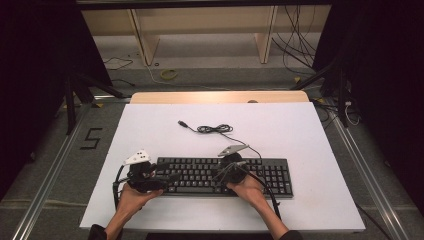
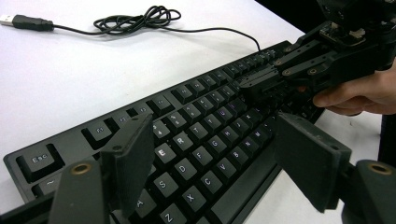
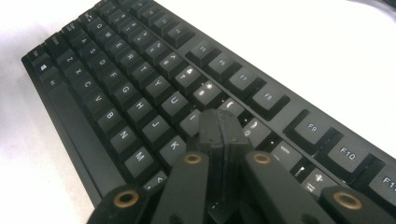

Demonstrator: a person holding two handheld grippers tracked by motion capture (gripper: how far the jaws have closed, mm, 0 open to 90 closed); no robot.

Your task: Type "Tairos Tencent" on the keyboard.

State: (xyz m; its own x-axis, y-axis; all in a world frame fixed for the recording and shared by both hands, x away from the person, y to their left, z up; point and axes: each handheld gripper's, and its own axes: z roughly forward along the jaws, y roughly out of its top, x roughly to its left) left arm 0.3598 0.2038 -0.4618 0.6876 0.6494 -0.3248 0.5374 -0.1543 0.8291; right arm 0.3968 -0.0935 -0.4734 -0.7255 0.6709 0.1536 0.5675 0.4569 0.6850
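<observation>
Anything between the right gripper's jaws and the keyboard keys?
Nothing visible. The right gripper, jaws shut together, sits with its tip right at the keys of the keyboard, near the I and K keys. No other object lies between them.

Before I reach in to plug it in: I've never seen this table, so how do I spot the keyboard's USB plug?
Start at the white board covering the table, where a black keyboard lies near the person's edge. Its thin black cable runs from the keyboard's far edge to a small tangled coil behind it. Past the coil, a short straight tail runs left and ends in the USB plug, a black stub with a silver metal tip lying alone on bare white.
</observation>
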